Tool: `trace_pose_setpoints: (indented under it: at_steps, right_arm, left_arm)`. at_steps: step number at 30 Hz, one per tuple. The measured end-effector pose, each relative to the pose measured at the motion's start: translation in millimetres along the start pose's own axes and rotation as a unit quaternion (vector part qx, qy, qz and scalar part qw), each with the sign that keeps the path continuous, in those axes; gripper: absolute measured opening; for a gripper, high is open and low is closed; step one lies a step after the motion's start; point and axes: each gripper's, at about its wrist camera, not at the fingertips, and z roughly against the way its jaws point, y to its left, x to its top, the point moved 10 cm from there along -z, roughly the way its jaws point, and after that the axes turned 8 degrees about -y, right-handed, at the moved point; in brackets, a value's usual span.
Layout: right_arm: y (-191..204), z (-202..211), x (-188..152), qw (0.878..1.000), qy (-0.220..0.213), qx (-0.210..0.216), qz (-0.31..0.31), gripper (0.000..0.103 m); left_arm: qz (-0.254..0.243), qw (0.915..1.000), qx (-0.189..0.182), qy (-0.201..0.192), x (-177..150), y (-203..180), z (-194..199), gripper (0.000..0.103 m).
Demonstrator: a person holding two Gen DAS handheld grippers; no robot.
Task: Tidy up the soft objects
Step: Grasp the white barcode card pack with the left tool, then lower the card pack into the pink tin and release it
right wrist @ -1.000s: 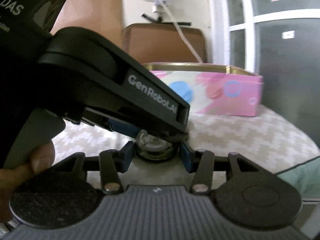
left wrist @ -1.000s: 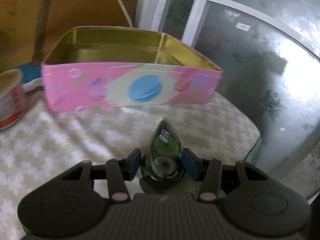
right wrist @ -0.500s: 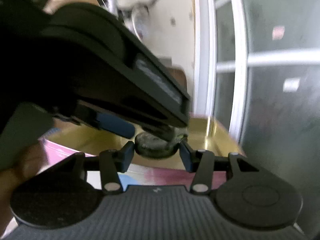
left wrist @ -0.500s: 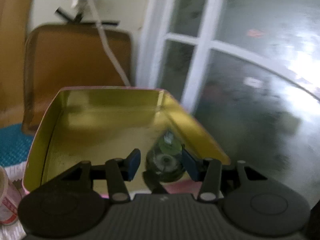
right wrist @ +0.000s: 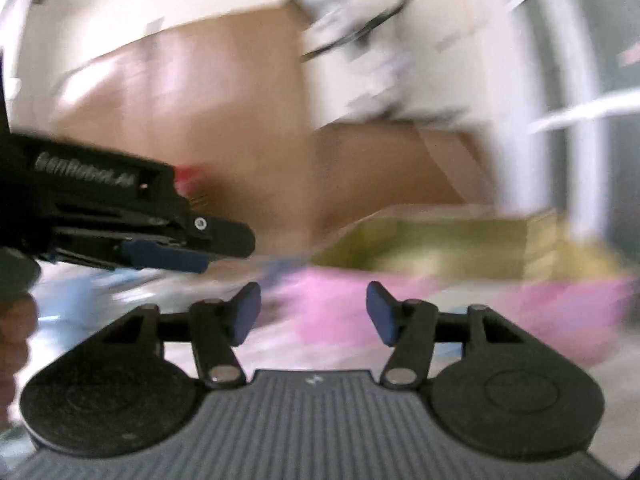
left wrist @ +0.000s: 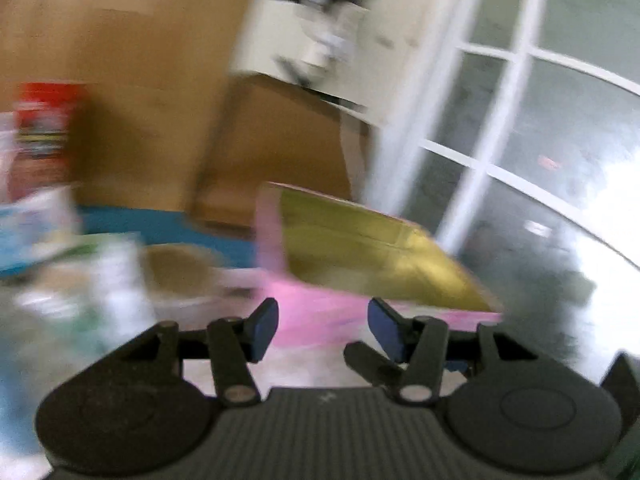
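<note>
Pink tin [left wrist: 320, 312] with gold inside sits centre to centre-right of the left wrist frame, just past the fingertips, heavily motion-blurred. Open top, gold inner walls visible; contents cannot be told through the blur. Same tin in the right wrist frame, centre right to right edge, pink side wall facing the camera, gold interior above it.

Left gripper [left wrist: 323, 326] at lower centre of its frame: blue pads spread wide, nothing between them. A dark sliver pokes up by the right finger base; unclear what it is. The left gripper also shows from the side in the right wrist frame, middle left, black body with white lettering, blue pad at its tip; a bit of the person's hand [right wrist: 16, 332] at the far left edge.

Right gripper [right wrist: 314, 312] at lower centre of its frame: pads wide apart, empty.

Background, blurred: brown cardboard box [left wrist: 280, 148] upper centre behind the tin, red-topped container [left wrist: 44, 128] at left, white window frame [left wrist: 492, 132] and glass on the right. Blue surface [left wrist: 160, 224] at middle left. Pale cup-like shape [left wrist: 180, 276] left of the tin, too smeared to name.
</note>
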Motion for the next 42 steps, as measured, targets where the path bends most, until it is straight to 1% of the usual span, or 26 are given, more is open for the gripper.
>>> trace_pose_setpoints:
  at_steps: [2, 3, 5, 6, 8, 11, 12, 13, 14, 16, 19, 20, 23, 24, 25, 26, 27, 28, 29, 30, 31, 32, 34, 36, 40, 42]
  right_arm:
    - [30.4, -22.2, -6.3, 0.997, 0.040, 0.054, -0.022, 0.057]
    - [42.8, -36.1, -7.8, 0.996, 0.058, 0.068, -0.028, 0.057]
    - [64.3, -65.4, -13.5, 0.992, 0.089, 0.089, -0.023, 0.056]
    - [74.6, -73.8, -17.1, 0.990, 0.098, 0.100, -0.021, 0.056]
    - [85.1, -97.3, -26.4, 0.987, 0.127, 0.091, -0.029, 0.056]
    - [88.1, -113.5, -33.9, 0.986, 0.135, 0.079, -0.052, 0.054]
    - [94.3, -115.5, -38.6, 0.986, 0.136, 0.076, -0.056, 0.045]
    - [93.9, -122.8, -40.1, 0.985, 0.142, 0.078, -0.067, 0.026]
    - [96.3, -123.9, -44.1, 0.982, 0.150, 0.084, -0.080, 0.015]
    - [98.3, -115.8, -53.3, 0.973, 0.165, 0.101, -0.124, 0.014]
    - [90.5, -78.3, -58.4, 0.967, 0.171, 0.119, -0.144, 0.014]
    - [83.3, -63.9, -61.8, 0.961, 0.179, 0.132, -0.164, 0.014]
    - [53.3, -18.8, -74.8, 0.928, 0.216, 0.163, -0.258, 0.014]
    - [39.3, -4.4, -75.6, 0.923, 0.214, 0.163, -0.276, 0.014]
    - [23.5, 8.9, -74.3, 0.924, 0.206, 0.153, -0.284, 0.014]
    - [5.0, 22.9, -71.7, 0.932, 0.192, 0.130, -0.279, 0.016]
    - [-14.7, 36.2, -67.6, 0.945, 0.173, 0.096, -0.259, 0.023]
    - [-33.4, 48.0, -64.7, 0.958, 0.156, 0.054, -0.236, 0.034]
    - [-53.4, 61.7, -61.9, 0.969, 0.139, 0.002, -0.204, 0.042]
    - [-68.4, 74.3, -59.1, 0.976, 0.124, -0.038, -0.175, 0.062]
    - [-78.1, 85.0, -56.5, 0.980, 0.111, -0.065, -0.155, 0.070]
    - [-83.7, 95.5, -54.3, 0.982, 0.099, -0.084, -0.136, 0.071]
    - [-80.2, 109.2, -53.2, 0.987, 0.089, -0.092, -0.096, 0.071]
    - [-65.9, 114.4, -56.9, 0.992, 0.089, -0.075, -0.056, 0.073]
    - [-41.3, 105.5, -72.0, 0.993, 0.100, -0.051, 0.020, 0.073]
    - [-32.5, 100.0, -74.9, 0.993, 0.097, -0.035, 0.053, 0.074]
  left_arm:
    - [0.002, 0.9986, 0.053, 0.005, -6.6, 37.4, 21.4, 0.051]
    - [0.007, 0.9970, 0.076, 0.009, -11.1, 55.0, 31.8, 0.049]
    - [0.033, 0.9936, 0.108, -0.004, -11.3, 81.1, 50.3, 0.051]
    - [0.048, 0.9929, 0.109, 0.000, -12.1, 91.4, 56.4, 0.050]
    - [0.075, 0.9910, 0.110, -0.002, -11.2, 107.0, 67.2, 0.050]
    - [0.068, 0.9908, 0.115, -0.018, -7.3, 114.0, 79.2, 0.050]
    - [0.067, 0.9910, 0.114, -0.022, -9.0, 113.1, 83.5, 0.051]
    - [0.067, 0.9913, 0.111, -0.024, -11.7, 113.7, 89.3, 0.051]
    - [0.067, 0.9916, 0.108, -0.024, -11.2, 113.7, 89.5, 0.051]
    - [0.064, 0.9921, 0.105, -0.022, -11.4, 108.7, 90.3, 0.051]
    - [0.062, 0.9937, 0.093, -0.015, -17.2, 104.0, 88.4, 0.052]
    - [0.062, 0.9945, 0.084, -0.009, -19.2, 100.4, 85.9, 0.053]
    - [0.050, 0.9971, 0.058, 0.008, -26.8, 84.7, 75.9, 0.055]
    - [0.045, 0.9977, 0.050, 0.014, -29.7, 77.5, 71.1, 0.055]
    - [0.041, 0.9981, 0.042, 0.021, -33.3, 70.3, 66.3, 0.056]
    - [0.037, 0.9983, 0.033, 0.032, -37.3, 62.6, 59.5, 0.056]
    - [0.035, 0.9981, 0.024, 0.045, -42.6, 53.9, 50.8, 0.056]
    - [0.035, 0.9976, 0.016, 0.057, -48.4, 46.3, 43.2, 0.056]
    - [0.034, 0.9968, 0.007, 0.071, -55.3, 37.3, 34.5, 0.056]
    - [0.034, 0.9956, -0.004, 0.087, -61.1, 27.1, 25.6, 0.056]
    - [0.032, 0.9941, -0.014, 0.103, -66.9, 16.1, 16.7, 0.056]
    - [0.029, 0.9923, -0.023, 0.119, -72.0, 5.7, 9.0, 0.056]
    - [0.021, 0.9880, -0.045, 0.146, -81.7, -17.8, -4.2, 0.056]
    - [0.010, 0.9831, -0.067, 0.170, -91.6, -41.0, -14.9, 0.056]
    - [0.008, 0.9730, -0.079, 0.217, -107.3, -65.8, -31.5, 0.056]
    - [0.003, 0.9714, -0.081, 0.223, -109.2, -75.7, -35.0, 0.056]
